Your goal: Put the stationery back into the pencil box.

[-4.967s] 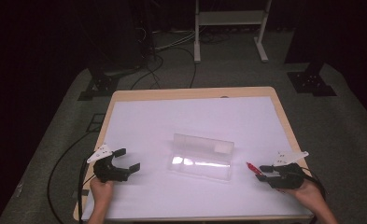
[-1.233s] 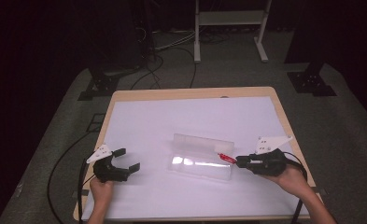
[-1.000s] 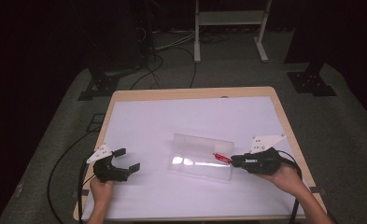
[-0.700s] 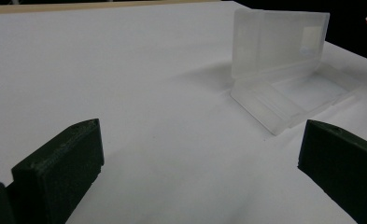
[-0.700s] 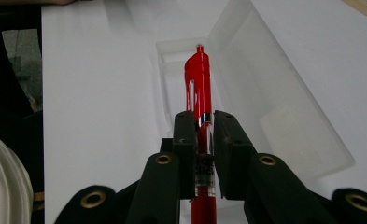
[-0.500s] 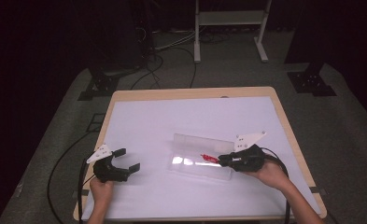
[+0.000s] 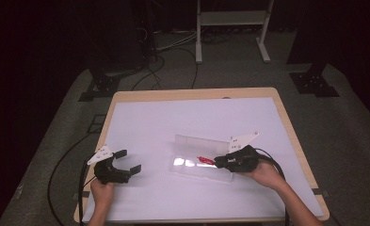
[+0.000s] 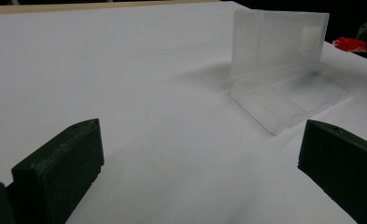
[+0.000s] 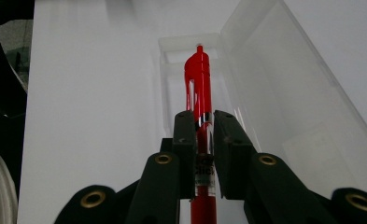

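Note:
A clear plastic case (image 7: pixel 199 157) lies open on the white table cover, lid raised; it also stands at the upper right in the left gripper view (image 8: pixel 279 70) and ahead of the jaws in the right gripper view (image 9: pixel 274 98). My right gripper (image 7: pixel 221 162) is shut on a red pen (image 9: pixel 199 88), which points along the case's tray, just above it. The pen's red end (image 7: pixel 205 160) sticks out over the case, and a bit of it peeks past the case lid (image 8: pixel 351 44). My left gripper (image 7: pixel 127 161) rests open on the table at the left, nothing between its jaws.
The table's wooden rim (image 7: pixel 192 93) frames the white cover (image 7: pixel 192 122). Cables (image 7: pixel 67 160) trail off the left side onto the dark floor. A white stand (image 7: pixel 229 28) is behind the table.
My right gripper has carried the red pen leftward and slightly down, from beside the case's right end to over its tray. The left gripper stayed put.

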A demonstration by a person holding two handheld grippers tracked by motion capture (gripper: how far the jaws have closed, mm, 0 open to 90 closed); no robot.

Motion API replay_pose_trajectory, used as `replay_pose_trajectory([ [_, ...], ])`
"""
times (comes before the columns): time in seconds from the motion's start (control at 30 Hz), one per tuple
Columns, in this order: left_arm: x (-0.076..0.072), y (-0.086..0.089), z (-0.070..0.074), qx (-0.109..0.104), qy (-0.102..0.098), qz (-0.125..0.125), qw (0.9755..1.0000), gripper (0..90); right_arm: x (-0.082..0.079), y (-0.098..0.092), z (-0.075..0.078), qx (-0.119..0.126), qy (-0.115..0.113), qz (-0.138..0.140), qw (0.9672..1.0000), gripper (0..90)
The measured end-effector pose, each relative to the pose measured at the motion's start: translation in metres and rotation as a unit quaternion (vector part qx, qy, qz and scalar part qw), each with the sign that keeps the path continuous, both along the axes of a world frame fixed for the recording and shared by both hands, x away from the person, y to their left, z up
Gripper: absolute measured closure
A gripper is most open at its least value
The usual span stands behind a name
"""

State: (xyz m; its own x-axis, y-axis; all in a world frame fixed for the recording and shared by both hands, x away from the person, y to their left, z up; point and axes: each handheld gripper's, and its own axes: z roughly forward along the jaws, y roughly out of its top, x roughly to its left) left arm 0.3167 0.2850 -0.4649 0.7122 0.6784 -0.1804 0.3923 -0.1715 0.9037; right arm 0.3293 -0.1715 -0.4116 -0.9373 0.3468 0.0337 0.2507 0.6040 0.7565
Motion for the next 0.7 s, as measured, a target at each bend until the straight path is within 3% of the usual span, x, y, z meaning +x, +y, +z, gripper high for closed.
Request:
replay_pose_trajectory([
  [0.7, 0.000, 0.000, 0.000, -0.001, 0.001, 0.003, 1.0000, 0.0, 0.014, 0.019, -0.018, -0.011, 0.014, 0.011, 0.9998, 78.8],
])
